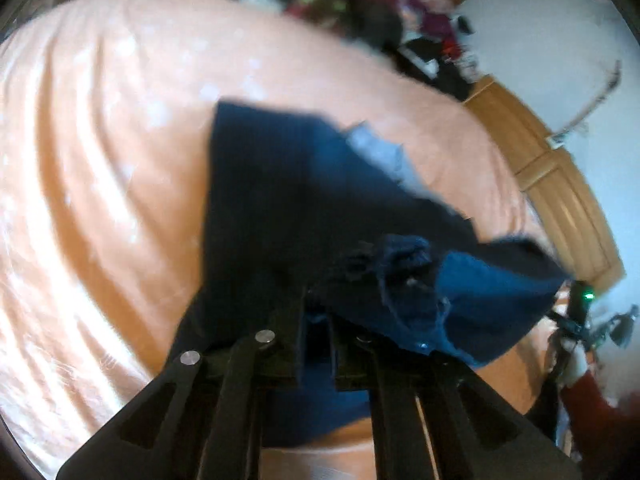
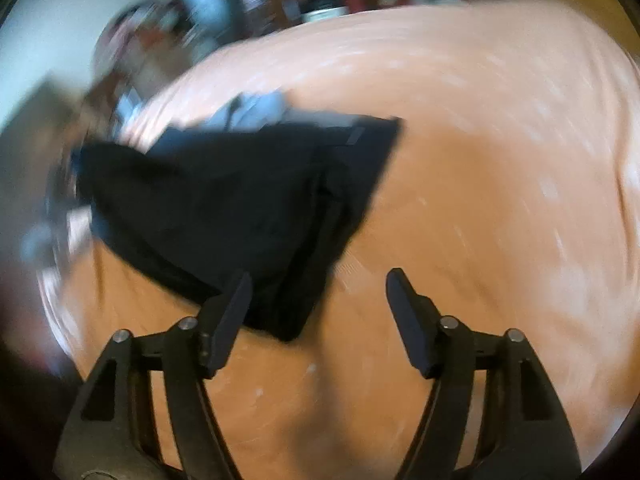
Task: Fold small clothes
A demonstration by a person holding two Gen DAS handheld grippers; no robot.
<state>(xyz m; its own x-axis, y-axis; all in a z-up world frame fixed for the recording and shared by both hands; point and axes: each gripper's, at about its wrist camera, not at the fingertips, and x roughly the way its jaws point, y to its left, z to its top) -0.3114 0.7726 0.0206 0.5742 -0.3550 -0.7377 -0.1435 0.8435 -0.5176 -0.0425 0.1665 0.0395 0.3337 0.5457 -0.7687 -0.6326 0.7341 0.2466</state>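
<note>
Left hand-held gripper [image 1: 316, 320] clenched on dark blue garment [image 1: 272, 200]; right hand-held gripper [image 2: 320, 304] released, garment's corner between fingers.

Location: a home bedroom. Indicators: a bed [image 1: 100, 140] covered by a peach sheet with pale spots, a wooden bed frame [image 1: 560, 184] along one edge, a heap of clothes [image 1: 380, 12] beyond the bed, and a plain pale wall [image 1: 540, 40].
</note>
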